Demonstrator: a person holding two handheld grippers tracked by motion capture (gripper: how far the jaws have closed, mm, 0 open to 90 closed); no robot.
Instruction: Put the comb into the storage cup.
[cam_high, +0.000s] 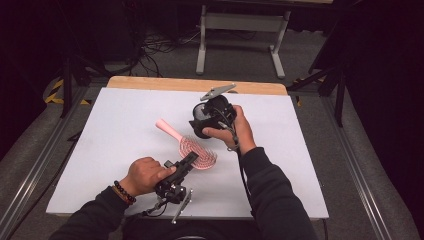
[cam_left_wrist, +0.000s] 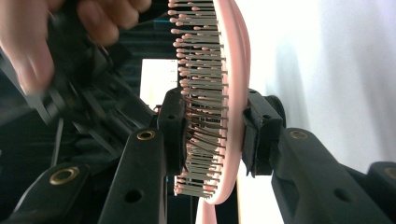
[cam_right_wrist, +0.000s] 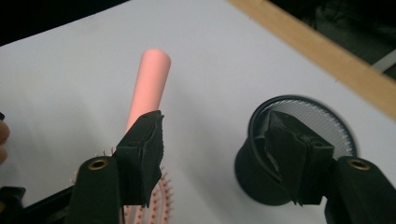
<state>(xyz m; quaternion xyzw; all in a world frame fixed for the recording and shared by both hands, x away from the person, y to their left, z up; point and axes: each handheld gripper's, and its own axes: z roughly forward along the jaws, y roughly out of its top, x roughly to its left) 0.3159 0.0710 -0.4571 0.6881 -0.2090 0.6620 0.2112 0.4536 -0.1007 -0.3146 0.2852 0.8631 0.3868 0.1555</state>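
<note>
A pink hairbrush (cam_high: 196, 149) lies on the white table top (cam_high: 100, 150), its handle (cam_right_wrist: 149, 79) pointing toward the far left. My left gripper (cam_high: 191, 158) is shut on the brush head. In the left gripper view one jaw presses the bristles (cam_left_wrist: 201, 93) and the other the pink back, with the left gripper (cam_left_wrist: 210, 135) clamped across them. My right gripper (cam_high: 204, 121) hovers open just beyond the brush, over a black mesh cup (cam_high: 198, 131). In the right gripper view, the right gripper (cam_right_wrist: 217, 149) has its jaws spread, one before the handle and one before the cup (cam_right_wrist: 322, 116).
A wooden strip (cam_high: 150, 82) runs along the table's far edge. Beyond it are a grey floor, cables and a white metal frame (cam_high: 240, 22). Broad bare white surface lies to the left and right of the brush.
</note>
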